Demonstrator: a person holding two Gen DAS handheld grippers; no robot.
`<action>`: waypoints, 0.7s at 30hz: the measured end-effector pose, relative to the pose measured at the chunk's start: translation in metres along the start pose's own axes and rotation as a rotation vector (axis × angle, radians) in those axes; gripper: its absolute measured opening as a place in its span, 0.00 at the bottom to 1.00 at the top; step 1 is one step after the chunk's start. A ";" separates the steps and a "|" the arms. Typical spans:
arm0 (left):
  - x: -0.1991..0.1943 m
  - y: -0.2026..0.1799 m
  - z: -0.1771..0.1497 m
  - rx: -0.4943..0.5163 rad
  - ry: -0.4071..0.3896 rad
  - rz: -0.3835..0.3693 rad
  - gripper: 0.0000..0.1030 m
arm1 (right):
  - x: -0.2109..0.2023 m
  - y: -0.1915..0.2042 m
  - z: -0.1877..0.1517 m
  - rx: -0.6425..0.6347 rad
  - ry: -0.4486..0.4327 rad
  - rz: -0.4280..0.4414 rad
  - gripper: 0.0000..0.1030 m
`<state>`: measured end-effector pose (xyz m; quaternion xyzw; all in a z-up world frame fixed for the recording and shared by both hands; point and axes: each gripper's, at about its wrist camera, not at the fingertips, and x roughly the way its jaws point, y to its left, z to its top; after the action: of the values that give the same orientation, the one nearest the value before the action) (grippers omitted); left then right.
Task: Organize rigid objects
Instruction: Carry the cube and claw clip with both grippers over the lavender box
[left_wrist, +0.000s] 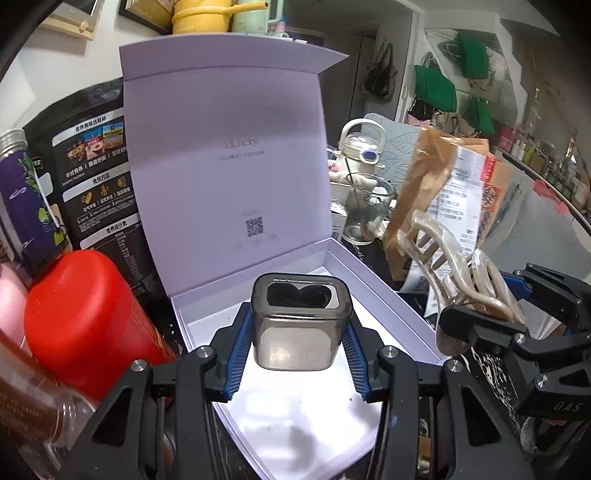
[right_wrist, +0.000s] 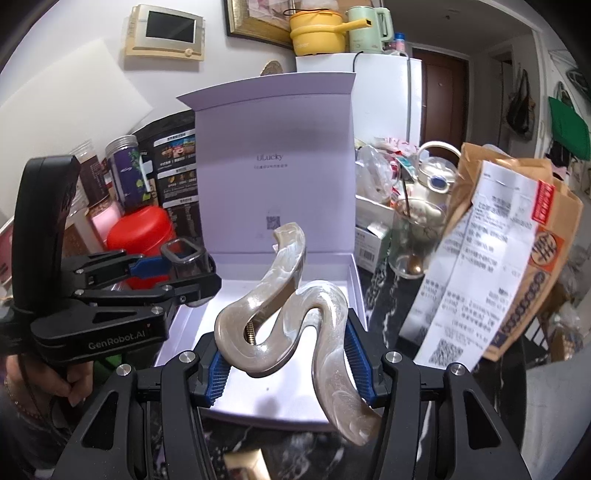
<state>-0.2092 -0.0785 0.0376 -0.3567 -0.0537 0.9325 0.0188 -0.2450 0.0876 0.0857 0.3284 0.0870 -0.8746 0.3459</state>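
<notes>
My left gripper (left_wrist: 300, 334) is shut on a smoky grey translucent square container (left_wrist: 301, 321), held upright above the open white gift box (left_wrist: 384, 291). In the right wrist view the same container (right_wrist: 188, 260) and the left gripper (right_wrist: 181, 275) hang over the box's left edge. My right gripper (right_wrist: 286, 356) is shut on a pearly beige hair claw clip (right_wrist: 295, 314), held over the front part of the box (right_wrist: 328, 262). The left wrist view shows that clip (left_wrist: 454, 273) and the right gripper (left_wrist: 491, 302) just right of the box. The box lid (left_wrist: 225, 147) stands upright behind.
A red canister (left_wrist: 85, 317) and a purple jar (left_wrist: 26, 206) crowd the box's left side, with a black food pouch (left_wrist: 96, 162) behind. To the right stand a glass cup (right_wrist: 413, 236), a cream kettle (right_wrist: 436, 177) and a brown paper bag with a receipt (right_wrist: 498, 266).
</notes>
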 end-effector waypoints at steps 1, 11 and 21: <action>0.003 0.002 0.001 -0.003 0.003 0.002 0.45 | 0.004 -0.001 0.003 -0.003 0.001 -0.002 0.53; 0.034 0.016 0.005 -0.009 0.051 0.058 0.45 | 0.042 -0.008 0.014 -0.007 0.046 0.007 0.53; 0.057 0.022 0.005 -0.007 0.090 0.108 0.45 | 0.072 -0.016 0.016 0.013 0.091 0.009 0.53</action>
<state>-0.2552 -0.0966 0.0009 -0.4005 -0.0368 0.9151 -0.0302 -0.3030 0.0544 0.0507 0.3706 0.0956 -0.8576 0.3436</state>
